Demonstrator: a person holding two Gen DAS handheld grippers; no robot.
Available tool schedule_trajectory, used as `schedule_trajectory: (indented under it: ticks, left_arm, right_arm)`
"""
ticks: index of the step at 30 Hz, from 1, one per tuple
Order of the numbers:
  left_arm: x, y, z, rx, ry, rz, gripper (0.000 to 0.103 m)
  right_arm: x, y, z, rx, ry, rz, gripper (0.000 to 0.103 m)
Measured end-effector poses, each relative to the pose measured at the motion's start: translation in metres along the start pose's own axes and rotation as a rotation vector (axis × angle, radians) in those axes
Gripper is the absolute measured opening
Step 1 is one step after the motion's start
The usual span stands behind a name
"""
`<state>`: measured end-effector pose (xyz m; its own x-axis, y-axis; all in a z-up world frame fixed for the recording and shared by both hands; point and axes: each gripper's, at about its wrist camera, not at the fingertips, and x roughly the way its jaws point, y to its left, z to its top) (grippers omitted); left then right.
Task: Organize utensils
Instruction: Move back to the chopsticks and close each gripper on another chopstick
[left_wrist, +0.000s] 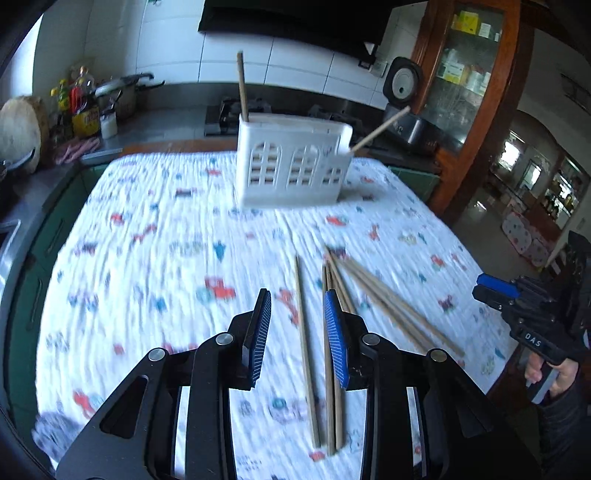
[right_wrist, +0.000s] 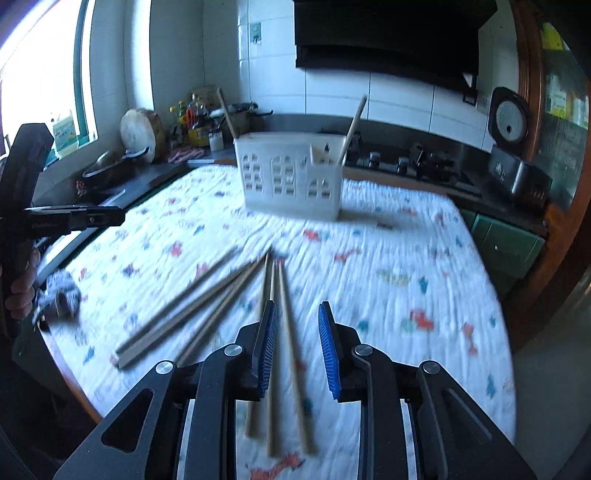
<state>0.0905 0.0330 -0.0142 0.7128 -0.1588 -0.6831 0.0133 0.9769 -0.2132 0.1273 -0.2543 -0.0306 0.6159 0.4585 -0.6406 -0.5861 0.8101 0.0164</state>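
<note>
A white slotted utensil holder (left_wrist: 291, 162) (right_wrist: 291, 177) stands at the far side of the patterned tablecloth (left_wrist: 166, 240). Two chopsticks (left_wrist: 242, 85) (right_wrist: 354, 125) lean inside it, one at each end. Several loose wooden chopsticks (left_wrist: 388, 306) (right_wrist: 184, 310) lie fanned on the cloth in front. My left gripper (left_wrist: 297, 295) hovers open above them, with one chopstick (left_wrist: 304, 350) showing on the cloth between its fingers. My right gripper (right_wrist: 297, 306) is open too, above a chopstick (right_wrist: 291, 350) that lies between its fingers. Neither holds anything. Each gripper shows at the edge of the other's view (left_wrist: 495, 286) (right_wrist: 92, 218).
A kitchen counter (left_wrist: 166, 122) runs behind the table with bottles (left_wrist: 79, 99), a pot (left_wrist: 118, 88), a stove (right_wrist: 406, 158) and a rice cooker (right_wrist: 509, 122). A wooden glass cabinet (left_wrist: 469, 81) stands at the right. A grey rag (right_wrist: 61, 295) lies at the table's near left edge.
</note>
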Motion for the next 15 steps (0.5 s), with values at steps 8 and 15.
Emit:
schedule_trajectory:
  ticks: [8,15]
  left_arm:
    - [0.013,0.004,-0.047,-0.011,0.058,0.014,0.029]
    - [0.015,0.003,-0.068,0.001,0.078,0.015,0.028]
  right_arm:
    - [0.021,0.001,-0.053,0.011,0.063,-0.005,0.021]
    - [0.031,-0.004,-0.067,0.022,0.096,-0.007,0.017]
